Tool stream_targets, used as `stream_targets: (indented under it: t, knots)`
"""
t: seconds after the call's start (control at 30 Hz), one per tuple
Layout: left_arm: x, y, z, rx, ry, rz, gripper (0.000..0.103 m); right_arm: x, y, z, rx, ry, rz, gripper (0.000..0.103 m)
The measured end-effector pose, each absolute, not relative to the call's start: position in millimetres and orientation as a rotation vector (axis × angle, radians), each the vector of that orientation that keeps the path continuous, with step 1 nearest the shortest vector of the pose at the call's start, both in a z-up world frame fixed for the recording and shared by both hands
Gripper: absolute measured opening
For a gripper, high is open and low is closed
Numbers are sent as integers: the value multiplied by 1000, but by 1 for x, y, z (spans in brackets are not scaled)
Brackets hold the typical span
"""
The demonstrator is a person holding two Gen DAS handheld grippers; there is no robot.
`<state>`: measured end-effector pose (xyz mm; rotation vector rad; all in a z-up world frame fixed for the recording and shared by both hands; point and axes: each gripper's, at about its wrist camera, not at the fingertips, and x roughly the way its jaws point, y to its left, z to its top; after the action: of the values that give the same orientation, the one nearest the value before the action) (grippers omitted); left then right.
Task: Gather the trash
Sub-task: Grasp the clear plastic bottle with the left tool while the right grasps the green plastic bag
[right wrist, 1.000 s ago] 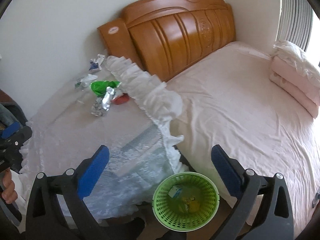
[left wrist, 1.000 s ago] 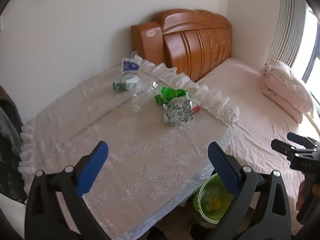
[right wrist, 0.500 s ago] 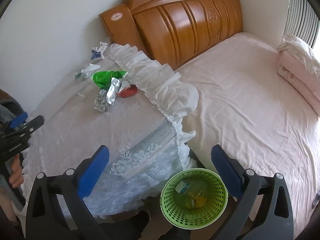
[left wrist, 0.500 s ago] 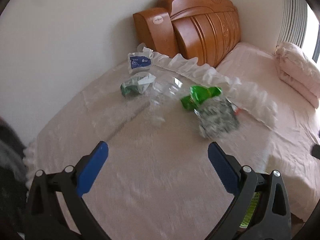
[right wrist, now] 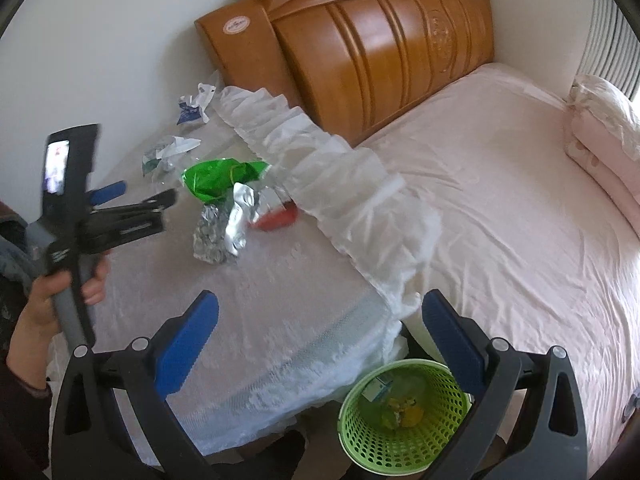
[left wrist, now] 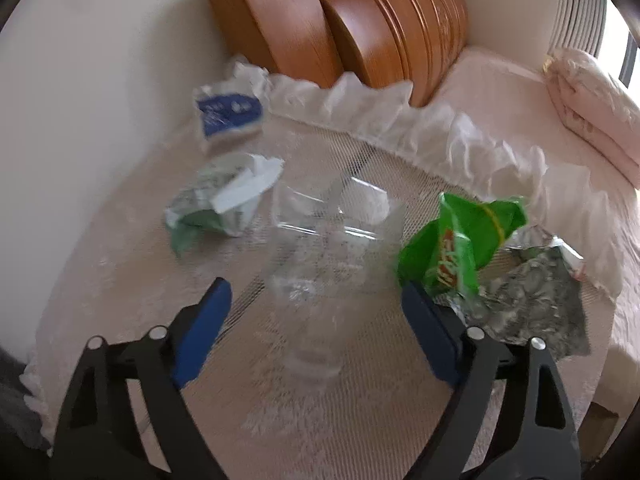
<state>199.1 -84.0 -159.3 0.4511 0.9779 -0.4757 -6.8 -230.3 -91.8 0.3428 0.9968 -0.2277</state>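
Observation:
Trash lies on a lace-covered table point(left wrist: 340, 412). A crushed clear plastic bottle point(left wrist: 320, 264) lies straight ahead of my open left gripper point(left wrist: 316, 312), its neck between the blue pads. A green snack bag point(left wrist: 460, 240) and a silver foil bag point(left wrist: 532, 304) lie to its right, a green-white wrapper point(left wrist: 224, 200) to its left, a blue-white packet point(left wrist: 228, 112) at the back. My right gripper point(right wrist: 320, 340) is open and empty above the table's near corner, over a green basket point(right wrist: 400, 420) on the floor. My left gripper also shows in the right wrist view point(right wrist: 136, 200).
A red wrapper point(right wrist: 276, 218) lies by the foil bag point(right wrist: 224, 232). The basket holds a few scraps. A bed with pink sheets point(right wrist: 500, 200) stands right of the table, with a wooden headboard point(right wrist: 380, 40) and folded pink bedding point(right wrist: 604, 128). A white wall runs behind the table.
My left gripper has moved forward and down over the table, close up to the clear bottle. My right gripper has shifted slightly forward; the basket now sits lower right in its view.

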Motion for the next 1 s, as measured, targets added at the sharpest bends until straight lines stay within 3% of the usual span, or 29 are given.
stream_targets:
  t: [0.1, 0.2, 0.67, 1.0]
  knots:
    - [207, -88, -168, 463, 995, -497, 79, 6, -227, -96, 340, 1010, -210, 101]
    - [212, -88, -172, 450, 1010, -496, 69, 15, -226, -99, 330, 1024, -195, 101]
    - [199, -61, -148, 325, 990, -422, 68, 41, -226, -110, 264, 1077, -138, 101]
    - [146, -3, -115, 227, 963, -292, 68, 136, -190, -105, -255, 1090, 147, 101]
